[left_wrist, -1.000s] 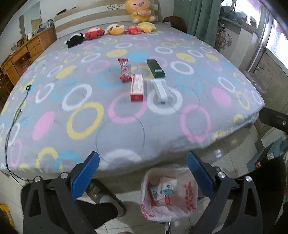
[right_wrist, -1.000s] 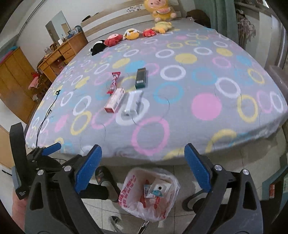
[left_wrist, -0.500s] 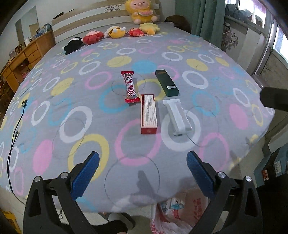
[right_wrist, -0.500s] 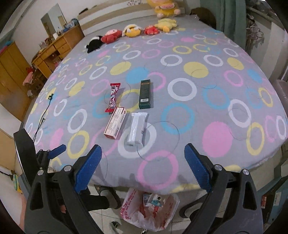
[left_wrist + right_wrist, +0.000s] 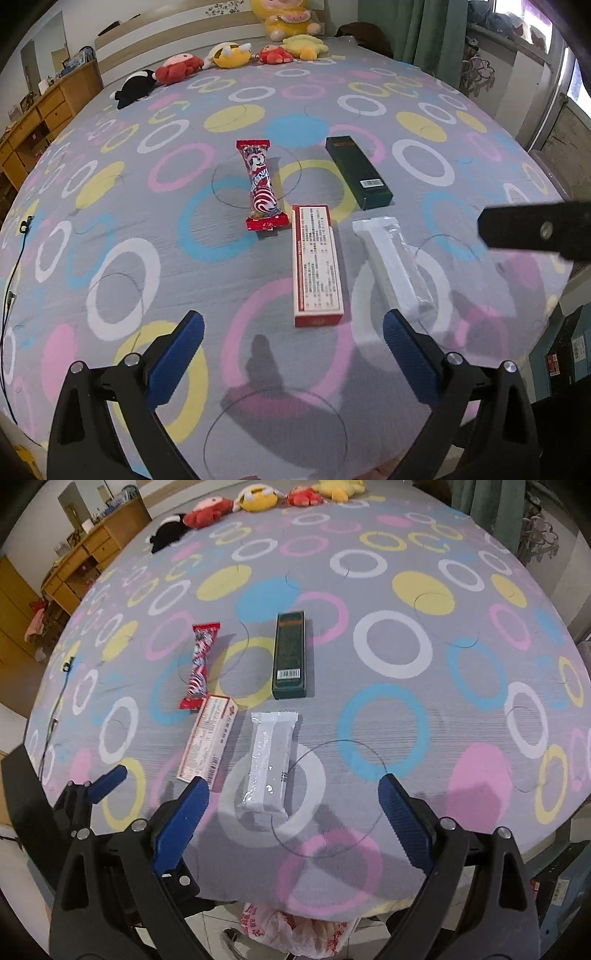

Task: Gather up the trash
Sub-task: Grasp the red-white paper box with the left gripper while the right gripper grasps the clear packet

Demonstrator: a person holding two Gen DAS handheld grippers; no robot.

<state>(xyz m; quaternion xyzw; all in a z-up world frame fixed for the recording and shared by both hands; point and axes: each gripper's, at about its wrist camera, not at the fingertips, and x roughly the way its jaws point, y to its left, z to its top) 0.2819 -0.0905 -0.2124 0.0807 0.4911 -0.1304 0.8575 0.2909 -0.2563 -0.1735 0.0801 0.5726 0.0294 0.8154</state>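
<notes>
Several pieces of trash lie mid-bed: a red candy wrapper (image 5: pixel 261 184) (image 5: pixel 199 664), a red and white box (image 5: pixel 317 264) (image 5: pixel 207 742), a dark green box (image 5: pixel 357 171) (image 5: pixel 291 654) and a white packet (image 5: pixel 393 267) (image 5: pixel 269 762). My left gripper (image 5: pixel 291 350) is open and empty, just short of the red and white box. My right gripper (image 5: pixel 291 823) is open and empty, its fingers on either side of the white packet's near end. A white plastic trash bag (image 5: pixel 295 928) sits on the floor under the bed's edge.
The bed (image 5: pixel 110 221) has a grey cover with coloured rings. Plush toys (image 5: pixel 225 55) line the headboard. A wooden dresser (image 5: pixel 44 110) stands at the left, a green curtain (image 5: pixel 424 29) and window at the right. A black cable (image 5: pixel 11 280) runs along the left edge.
Both grippers rose from floor level and moved forward over the bed toward the trash. The trash bag dropped out of the left wrist view and to the bottom edge of the right.
</notes>
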